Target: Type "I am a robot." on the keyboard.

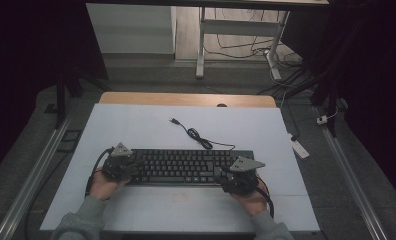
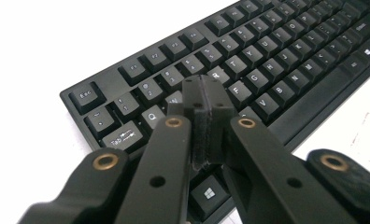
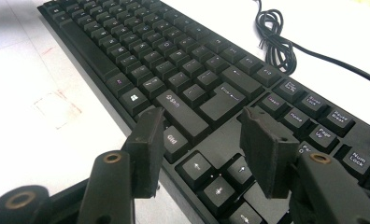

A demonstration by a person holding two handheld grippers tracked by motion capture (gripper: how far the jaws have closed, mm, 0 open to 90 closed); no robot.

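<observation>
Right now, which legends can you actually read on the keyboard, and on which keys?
"Esc": top corner key of the keyboard, left gripper view.
"Tab": key beside Q.
"Q", "F", "G", "V": letter keys by the shut left gripper.
"Ctrl": key between the open right gripper jaws.
"Home", "Num Lock": keys at right.
Function row and high view legends: too blurred to read.

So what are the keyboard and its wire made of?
The keyboard looks like black plastic with a matte finish: the keys are moulded caps with printed white letters and only a dull sheen. Its cable seems rubbery or vinyl-coated, smooth and slightly glossy, since it bends into loose coils. The white table looks like smooth laminate, though that is less sure.
</observation>
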